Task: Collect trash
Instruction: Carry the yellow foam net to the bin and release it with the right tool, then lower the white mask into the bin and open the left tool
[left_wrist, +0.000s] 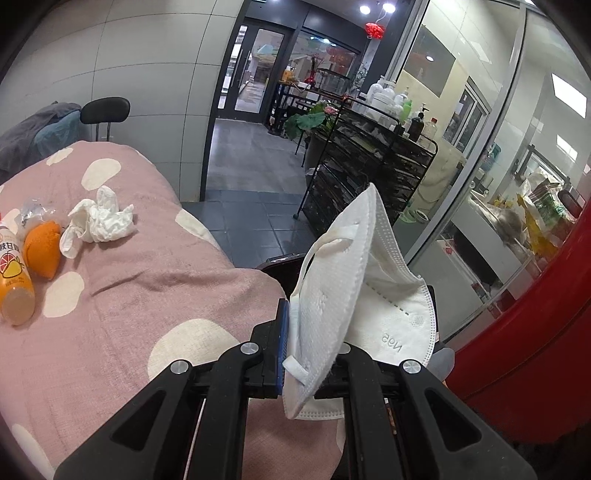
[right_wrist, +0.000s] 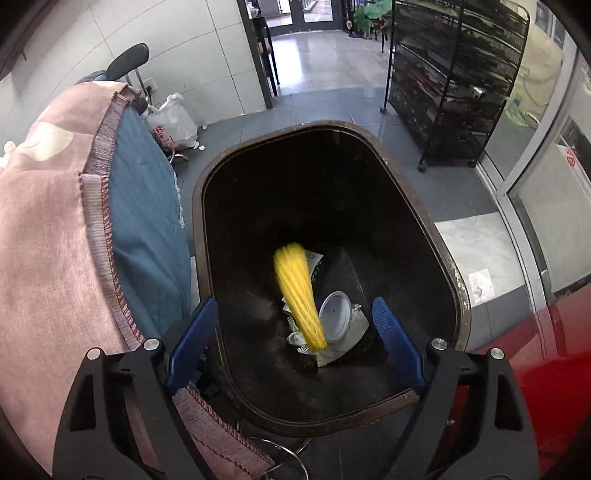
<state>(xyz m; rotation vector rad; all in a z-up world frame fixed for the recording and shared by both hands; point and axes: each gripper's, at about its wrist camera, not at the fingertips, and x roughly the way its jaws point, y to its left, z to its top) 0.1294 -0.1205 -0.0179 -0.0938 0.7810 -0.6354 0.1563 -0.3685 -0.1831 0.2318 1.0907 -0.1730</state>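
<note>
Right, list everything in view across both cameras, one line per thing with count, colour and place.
face mask: one, white, clamped in the left hand-held gripper
crumpled tissue: one, white, on the bed cover
orange fruit: one, orange, on the bed cover beside the bottle
drink bottle: one, orange contents, lying at the left edge of the bed cover
bed cover: one, pink with cream dots, left of both views
trash bin: one, dark inside, on the floor below the right hand-held gripper
yellow item: one, blurred, inside the bin
round lid: one, grey-white, on paper scraps at the bin's bottom
wire shelf cart: one, black, on the floor behind the bin
left hand-held gripper: one, black with blue pads, shut on the mask
right hand-held gripper: one, black with blue pads, open over the bin
</note>
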